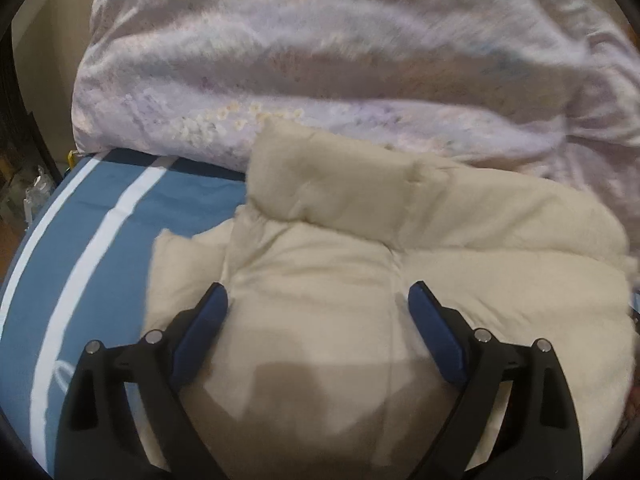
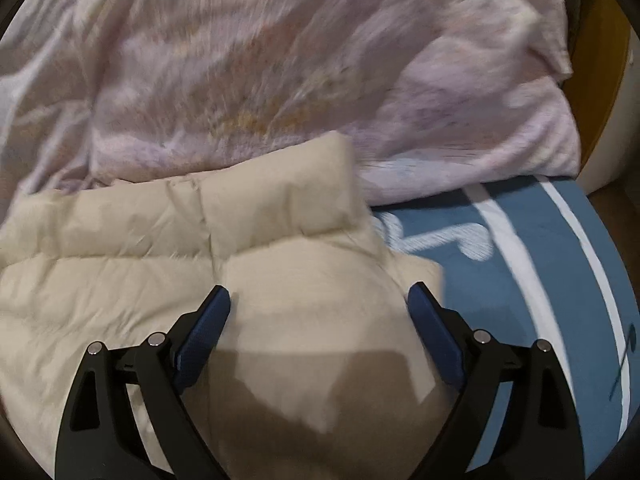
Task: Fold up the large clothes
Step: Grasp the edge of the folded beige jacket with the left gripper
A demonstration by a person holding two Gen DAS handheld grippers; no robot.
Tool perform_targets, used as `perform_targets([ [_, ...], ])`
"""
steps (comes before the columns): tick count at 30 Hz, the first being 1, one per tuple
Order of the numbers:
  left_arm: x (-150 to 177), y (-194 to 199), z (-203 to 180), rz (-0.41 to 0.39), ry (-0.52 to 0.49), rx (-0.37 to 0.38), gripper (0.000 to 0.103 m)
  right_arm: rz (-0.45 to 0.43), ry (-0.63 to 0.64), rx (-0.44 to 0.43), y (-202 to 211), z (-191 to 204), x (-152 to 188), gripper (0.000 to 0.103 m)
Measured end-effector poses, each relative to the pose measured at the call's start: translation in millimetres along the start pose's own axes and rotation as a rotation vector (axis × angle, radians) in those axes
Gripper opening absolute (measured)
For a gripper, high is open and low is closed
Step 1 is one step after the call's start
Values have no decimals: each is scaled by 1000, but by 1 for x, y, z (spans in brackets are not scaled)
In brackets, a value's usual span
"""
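A cream quilted puffer jacket (image 1: 360, 240) lies folded on a blue bedsheet (image 1: 112, 208) with white stripes. Its padded collar end points toward the far side. My left gripper (image 1: 318, 298) hovers over the jacket's left part, its blue-padded jaws wide apart and nothing between them. In the right wrist view the same jacket (image 2: 160, 240) fills the lower left. My right gripper (image 2: 319, 298) hangs above the jacket's right edge, open, with its pads clear of the fabric. Both views are blurred.
A bulky pale pink duvet (image 1: 320, 60) is heaped right behind the jacket, also seen as the duvet (image 2: 280, 60) in the right wrist view. Bare blue sheet (image 2: 540, 280) with white lines lies to the right. The bed's left edge (image 1: 36, 216) drops to a dark floor.
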State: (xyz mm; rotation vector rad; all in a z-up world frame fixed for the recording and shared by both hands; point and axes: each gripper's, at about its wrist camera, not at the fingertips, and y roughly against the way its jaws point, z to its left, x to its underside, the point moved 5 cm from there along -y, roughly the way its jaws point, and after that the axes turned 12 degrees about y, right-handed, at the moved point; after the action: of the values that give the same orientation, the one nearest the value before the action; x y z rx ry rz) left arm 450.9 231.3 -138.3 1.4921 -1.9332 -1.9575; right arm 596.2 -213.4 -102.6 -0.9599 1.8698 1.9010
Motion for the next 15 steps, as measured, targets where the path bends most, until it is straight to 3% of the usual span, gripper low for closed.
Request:
perform_targets([
  [6, 14, 52, 29, -38, -5, 21, 92, 45, -100, -53, 30, -39, 39, 95],
  [10, 29, 65, 55, 11, 35, 25, 92, 91, -194, -167, 35, -47, 71, 95],
  [15, 46, 67, 79, 104, 161, 107, 91, 134, -267, -265, 40, -46, 100, 95],
])
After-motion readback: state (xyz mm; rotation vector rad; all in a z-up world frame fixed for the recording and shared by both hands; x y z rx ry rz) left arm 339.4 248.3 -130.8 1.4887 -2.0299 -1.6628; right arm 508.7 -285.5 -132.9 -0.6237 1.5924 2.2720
